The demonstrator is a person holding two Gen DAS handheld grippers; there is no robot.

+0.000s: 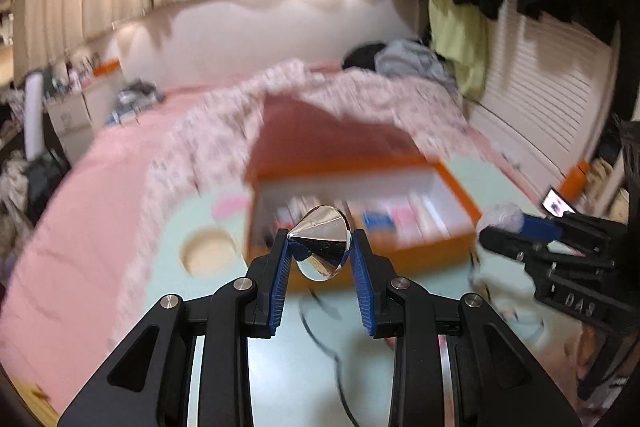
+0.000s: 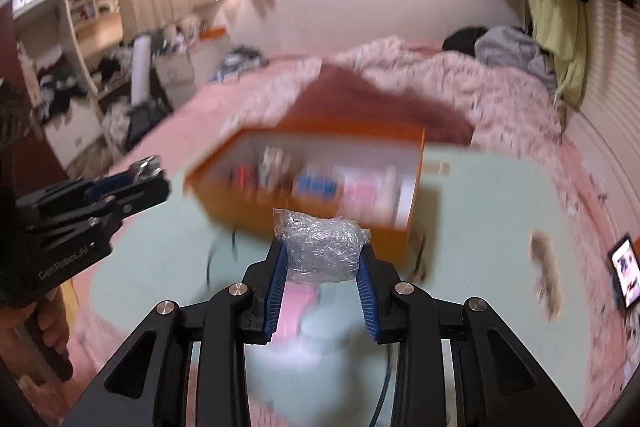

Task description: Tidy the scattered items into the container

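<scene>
Orange box lies beyond both loaded grippers.

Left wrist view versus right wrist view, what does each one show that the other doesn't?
Only the left wrist view shows clearly the shiny metal cone pinched in the left claw, plus a round hole in the pale green mat. Only the right wrist view shows shelves at the far left and the hand holding the left tool. Both show the open orange box, the pink bed, and the right claw gripping a plastic-wrapped bundle.
</scene>
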